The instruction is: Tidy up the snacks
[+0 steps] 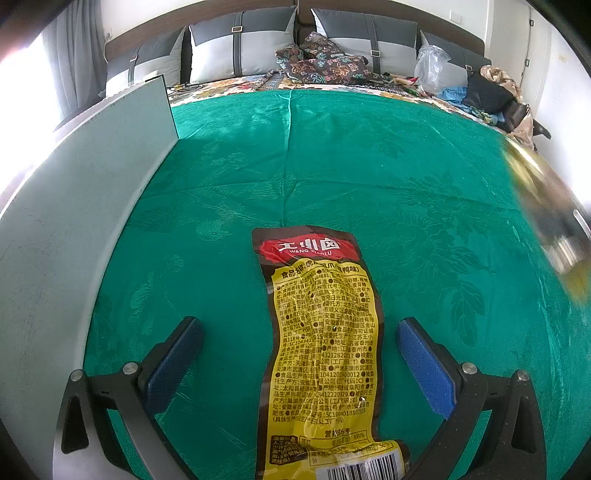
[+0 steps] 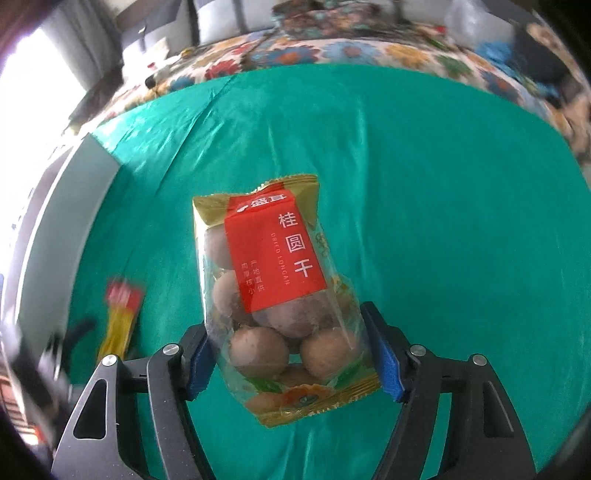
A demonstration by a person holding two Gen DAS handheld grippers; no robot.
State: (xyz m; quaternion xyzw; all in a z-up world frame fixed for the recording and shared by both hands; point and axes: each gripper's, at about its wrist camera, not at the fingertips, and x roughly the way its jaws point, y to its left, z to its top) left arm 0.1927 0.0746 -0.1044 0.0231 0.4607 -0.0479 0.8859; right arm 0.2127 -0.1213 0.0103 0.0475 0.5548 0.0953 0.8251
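Longan bag point(image 2: 280, 295) seemingly pinched between right tongs point(image 2: 291, 354)

A home bedroom. A bed under a green patterned cloth point(image 1: 369, 155) and floral quilt point(image 2: 354, 50). Grey-and-white strapped pillows point(image 1: 240, 48) line the brown headboard point(image 1: 155, 27) at twelve o'clock.

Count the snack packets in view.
2. A yellow-and-brown printed packet lies flat on the green cloth; a clear dried-longan packet is held in the right gripper. Others may be hidden.

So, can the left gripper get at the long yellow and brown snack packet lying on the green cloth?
Probably yes: the left gripper is open, the yellow and brown snack packet lies flat between its fingers, nothing covers it.
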